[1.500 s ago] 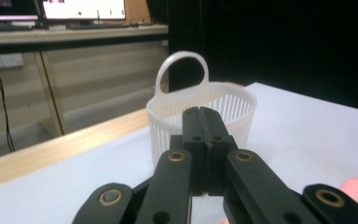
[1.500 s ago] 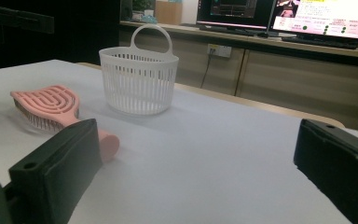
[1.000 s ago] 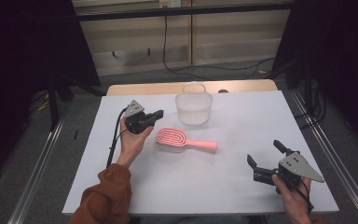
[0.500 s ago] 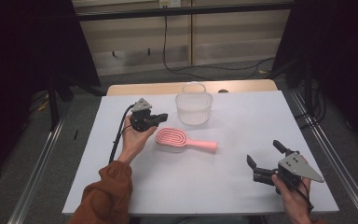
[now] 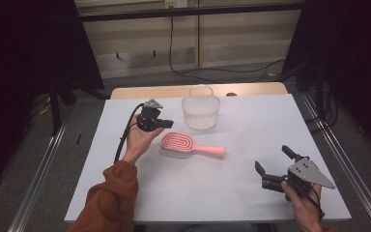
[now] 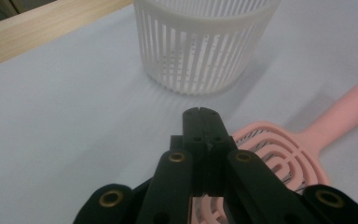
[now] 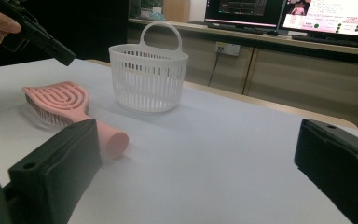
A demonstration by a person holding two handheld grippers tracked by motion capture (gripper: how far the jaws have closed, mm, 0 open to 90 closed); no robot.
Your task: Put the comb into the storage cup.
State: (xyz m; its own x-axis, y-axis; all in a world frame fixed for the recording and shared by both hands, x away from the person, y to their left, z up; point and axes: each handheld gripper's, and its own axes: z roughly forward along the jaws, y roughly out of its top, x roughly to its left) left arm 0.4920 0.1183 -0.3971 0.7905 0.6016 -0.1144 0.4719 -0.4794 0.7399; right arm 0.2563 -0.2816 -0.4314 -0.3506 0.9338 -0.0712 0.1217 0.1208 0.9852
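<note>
Brush [image 5: 192, 145]: pink, flat on the counter [image 5: 251, 121], handle toward the right gripper, head just below the left gripper.
Left gripper [image 5: 166, 123]: jaws pressed together, holding nothing, hovering at the brush head's near edge.
Right gripper [image 5: 273, 163]: jaws spread wide, empty, low over the counter, well apart from the brush handle.
Basket [image 5: 201, 112]: white, slatted, upright just beyond the brush.

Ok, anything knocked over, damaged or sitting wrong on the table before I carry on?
Nothing stands out. The white basket stands upright with its handle up, and the pink hairbrush lies flat on the white table, bristles down, apart from the basket. The left gripper hovers shut near the brush head; the right gripper is open.
</note>
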